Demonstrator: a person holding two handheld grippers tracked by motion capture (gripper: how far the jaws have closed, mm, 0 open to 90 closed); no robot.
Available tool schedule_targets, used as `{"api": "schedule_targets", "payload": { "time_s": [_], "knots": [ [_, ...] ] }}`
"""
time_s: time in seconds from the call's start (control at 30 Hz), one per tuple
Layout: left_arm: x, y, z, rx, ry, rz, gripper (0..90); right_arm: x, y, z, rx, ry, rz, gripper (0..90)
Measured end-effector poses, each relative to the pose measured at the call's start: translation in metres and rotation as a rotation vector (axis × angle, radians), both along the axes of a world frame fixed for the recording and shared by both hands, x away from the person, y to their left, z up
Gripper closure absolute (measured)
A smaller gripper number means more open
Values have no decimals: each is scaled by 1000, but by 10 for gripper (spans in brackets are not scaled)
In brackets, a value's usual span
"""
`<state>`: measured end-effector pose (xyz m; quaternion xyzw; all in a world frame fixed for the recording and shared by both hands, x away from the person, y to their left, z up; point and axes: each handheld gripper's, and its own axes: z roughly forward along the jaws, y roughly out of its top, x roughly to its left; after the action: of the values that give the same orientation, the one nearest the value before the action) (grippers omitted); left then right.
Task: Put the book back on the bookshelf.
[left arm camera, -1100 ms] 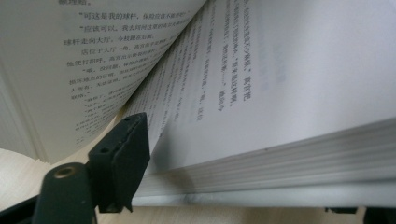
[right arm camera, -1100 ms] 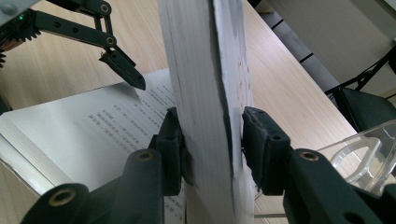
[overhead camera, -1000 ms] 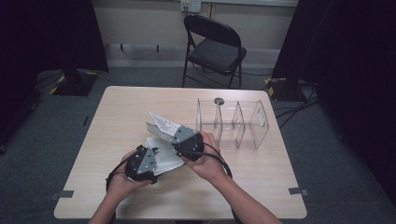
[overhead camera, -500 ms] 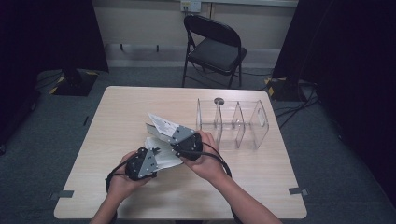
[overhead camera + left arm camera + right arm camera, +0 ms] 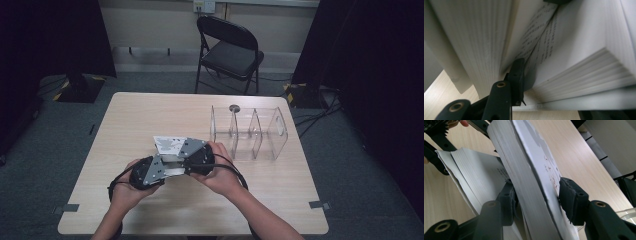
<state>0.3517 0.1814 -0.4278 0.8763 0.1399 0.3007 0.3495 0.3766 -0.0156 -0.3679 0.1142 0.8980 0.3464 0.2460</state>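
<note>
A thick white paperback book point(image 5: 169, 144) lies open near the middle of the table point(image 5: 300, 190). Both hands hold it, their grippers meeting over it. My left gripper point(image 5: 162, 169) has one fingertip point(image 5: 517, 72) tucked between the printed pages near the spine. The lower block of pages point(image 5: 584, 72) sits between its jaws, which have just been closing. My right gripper point(image 5: 536, 198) straddles a thick wad of pages and the cover point(image 5: 534, 167). Its pads point(image 5: 571, 202) touch both sides, and its jaws have just been opening.
A clear plastic organizer point(image 5: 250, 132) with dividers stands to the right of the book. A small dark round object point(image 5: 234, 108) lies behind the organizer. A black folding chair point(image 5: 230, 50) stands beyond the table's far edge. Cables loop from both grippers near the front.
The left gripper has risen a little and closed in on the book's lower half. The right gripper has stayed put, still at the upper half.
</note>
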Motion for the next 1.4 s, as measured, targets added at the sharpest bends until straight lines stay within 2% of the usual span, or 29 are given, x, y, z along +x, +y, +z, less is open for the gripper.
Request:
{"api": "schedule_targets", "payload": {
  "time_s": [0.1, 0.27, 0.4, 0.47, 0.53, 0.6, 0.63, 0.67, 0.77, 0.8, 0.87, 0.97, 1.0, 1.03, 1.07, 1.17, 1.2, 1.23, 1.33, 1.37, 1.4],
  "knots": [
    [-1, 0, 3, -16, 33, 0, 611, 2, -2, 3, 20, 10, 20, 486],
    [0, -4, 12, 24, 48, -12, 620, 5, -10, 11, 58, 64, 5, 426],
    [0, -8, 16, 62, 55, -25, 621, 6, -14, 15, 47, 114, -5, 424],
    [1, -8, 17, 53, 62, -22, 622, 8, -16, 20, 49, 154, -11, 424],
    [1, -9, 18, 72, 59, -22, 628, 10, -19, 25, 48, 185, -22, 401],
    [2, -8, 20, 82, 66, -17, 637, 10, -22, 28, 67, 184, -26, 334],
    [3, -7, 19, 71, 69, -15, 649, 9, -27, 32, 101, 197, -30, 350],
    [3, -5, 20, 73, 68, -5, 654, 8, -30, 34, 108, 198, -29, 347],
    [3, -3, 25, 96, 76, 3, 671, 2, -43, 38, 104, 159, -46, 312],
    [4, -4, 26, 100, 80, -4, 673, 1, -48, 37, 120, 167, -41, 285],
    [5, -4, 29, 118, 84, -7, 675, -3, -55, 35, 143, 154, -38, 278],
    [7, -5, 34, 136, 102, 5, 688, -7, -66, 32, 166, 155, -46, 265],
    [8, -5, 36, 139, 115, 11, 692, -7, -71, 30, 159, 142, -63, 242],
    [9, -5, 37, 146, 112, 11, 697, -10, -76, 27, 140, 141, -68, 240],
    [10, -5, 38, 140, 121, 11, 700, -10, -78, 24, 140, 147, -64, 239],
    [12, -5, 42, 174, 133, 1, 708, -11, -87, 10, 139, 168, -70, 235],
    [12, -6, 43, 171, 147, 8, 710, -10, -89, 6, 148, 179, -76, 235],
    [13, -5, 44, 167, 147, 12, 714, -11, -92, -2, 143, 208, -79, 233],
    [17, -4, 49, 187, 160, 15, 723, -12, -96, -18, 131, 234, -88, 221],
    [17, -4, 49, 168, 167, 16, 728, -12, -97, -23, 126, 251, -86, 215],
    [18, -4, 52, 187, 170, 18, 732, -11, -97, -28, 130, 263, -90, 215]
  ]
}}
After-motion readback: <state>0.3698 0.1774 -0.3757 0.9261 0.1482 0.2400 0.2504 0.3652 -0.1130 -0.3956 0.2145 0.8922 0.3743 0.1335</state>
